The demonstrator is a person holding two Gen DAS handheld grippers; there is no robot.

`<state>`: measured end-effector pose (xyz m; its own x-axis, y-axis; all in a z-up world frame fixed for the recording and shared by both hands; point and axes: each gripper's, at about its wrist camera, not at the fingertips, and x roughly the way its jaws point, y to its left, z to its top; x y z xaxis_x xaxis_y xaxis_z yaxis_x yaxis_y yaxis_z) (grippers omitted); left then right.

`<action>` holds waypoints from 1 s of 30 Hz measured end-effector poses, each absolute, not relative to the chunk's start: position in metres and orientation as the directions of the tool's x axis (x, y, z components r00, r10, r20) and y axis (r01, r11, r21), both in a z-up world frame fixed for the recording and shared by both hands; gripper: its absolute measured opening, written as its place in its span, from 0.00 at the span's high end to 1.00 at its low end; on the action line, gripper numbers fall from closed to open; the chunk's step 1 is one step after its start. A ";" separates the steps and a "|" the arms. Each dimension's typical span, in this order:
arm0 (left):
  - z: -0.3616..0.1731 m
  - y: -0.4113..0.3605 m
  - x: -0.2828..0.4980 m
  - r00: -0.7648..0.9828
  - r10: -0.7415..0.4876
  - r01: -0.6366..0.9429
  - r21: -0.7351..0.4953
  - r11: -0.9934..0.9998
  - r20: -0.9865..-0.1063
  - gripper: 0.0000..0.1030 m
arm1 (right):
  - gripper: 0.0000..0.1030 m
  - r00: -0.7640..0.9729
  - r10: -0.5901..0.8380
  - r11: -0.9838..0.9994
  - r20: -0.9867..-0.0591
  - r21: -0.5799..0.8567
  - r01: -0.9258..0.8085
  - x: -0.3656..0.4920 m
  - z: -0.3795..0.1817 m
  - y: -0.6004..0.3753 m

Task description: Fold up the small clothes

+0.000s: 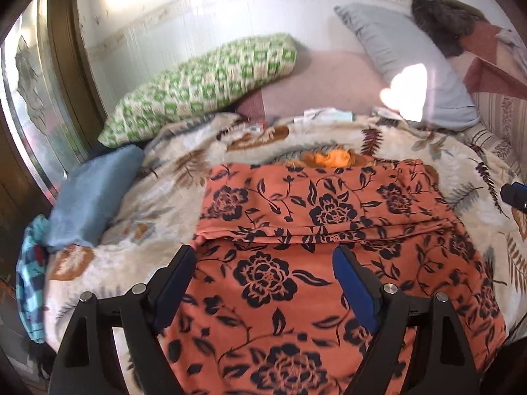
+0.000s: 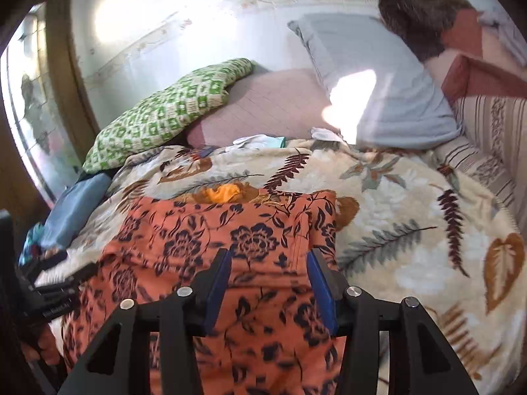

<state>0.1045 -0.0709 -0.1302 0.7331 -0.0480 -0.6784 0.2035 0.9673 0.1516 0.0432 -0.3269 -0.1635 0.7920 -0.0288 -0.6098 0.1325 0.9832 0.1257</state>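
The orange garment printed with dark navy roses (image 1: 296, 230) lies spread on the cream fleece blanket with fern and leaf motifs (image 2: 411, 223), toward the blanket's near edge. Its far portion looks already doubled over the rest, leaving a crease across the middle, so one fold seems done and further folds remain. The left gripper (image 1: 263, 279) and the right gripper (image 2: 268, 279) both hover just above the cloth, jaws apart and holding nothing. A small orange cloth (image 1: 329, 159) sits just beyond the garment's far edge, apparently unfolded.
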 end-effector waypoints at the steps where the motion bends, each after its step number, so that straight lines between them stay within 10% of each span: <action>1: -0.119 -0.070 0.092 0.756 -0.036 0.195 0.172 0.966 -0.654 0.17 | 0.50 0.794 -0.035 0.986 -0.607 0.106 0.125 0.036 -0.158 -0.320; 30: -0.004 -0.047 -0.038 0.870 -0.133 0.215 0.122 0.969 -0.474 0.13 | 0.45 0.865 -0.021 0.999 -0.501 -0.031 0.006 -0.099 -0.072 -0.230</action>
